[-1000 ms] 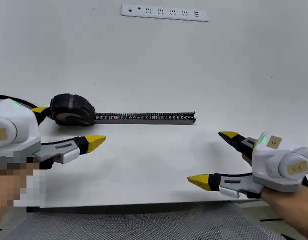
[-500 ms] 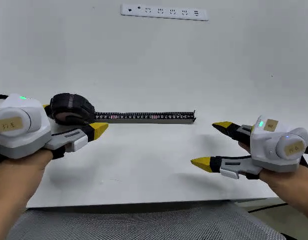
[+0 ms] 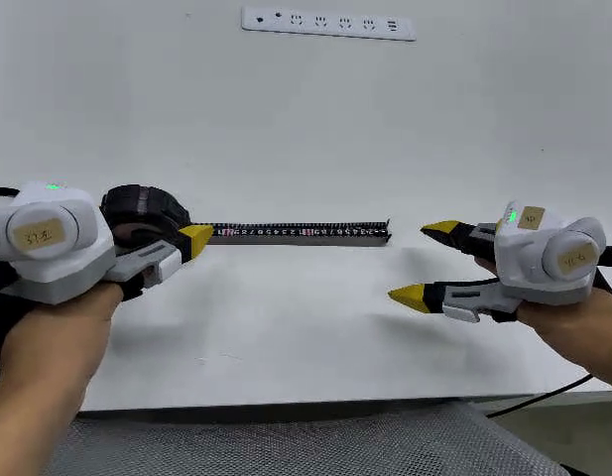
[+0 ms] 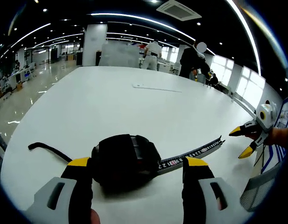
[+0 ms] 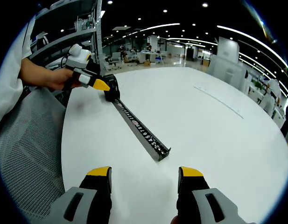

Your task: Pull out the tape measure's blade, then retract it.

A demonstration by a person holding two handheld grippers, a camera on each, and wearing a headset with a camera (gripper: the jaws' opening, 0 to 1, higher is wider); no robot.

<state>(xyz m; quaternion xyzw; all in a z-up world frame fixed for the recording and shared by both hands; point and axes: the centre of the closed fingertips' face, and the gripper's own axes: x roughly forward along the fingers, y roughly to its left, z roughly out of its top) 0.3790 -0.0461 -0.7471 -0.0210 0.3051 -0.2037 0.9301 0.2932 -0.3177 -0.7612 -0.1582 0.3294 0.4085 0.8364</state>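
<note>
My head camera looks down on the white workbench (image 3: 286, 119); my two low gripper cameras face each other, sharing the long black tape blade (image 5: 139, 128).

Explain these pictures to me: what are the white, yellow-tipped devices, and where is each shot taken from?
No robot here: a person works two handheld two-jaw grippers. The head view comes from a headset camera looking down at the white table; each round picture comes from a camera riding on one gripper, looking along its jaws. On the table lie a black tape measure, its blade pulled out, and a white power strip further back. The left gripper is open, jaws either side of the tape measure's case, not clamped. The right gripper is open near the blade's free end, holding nothing.
</note>
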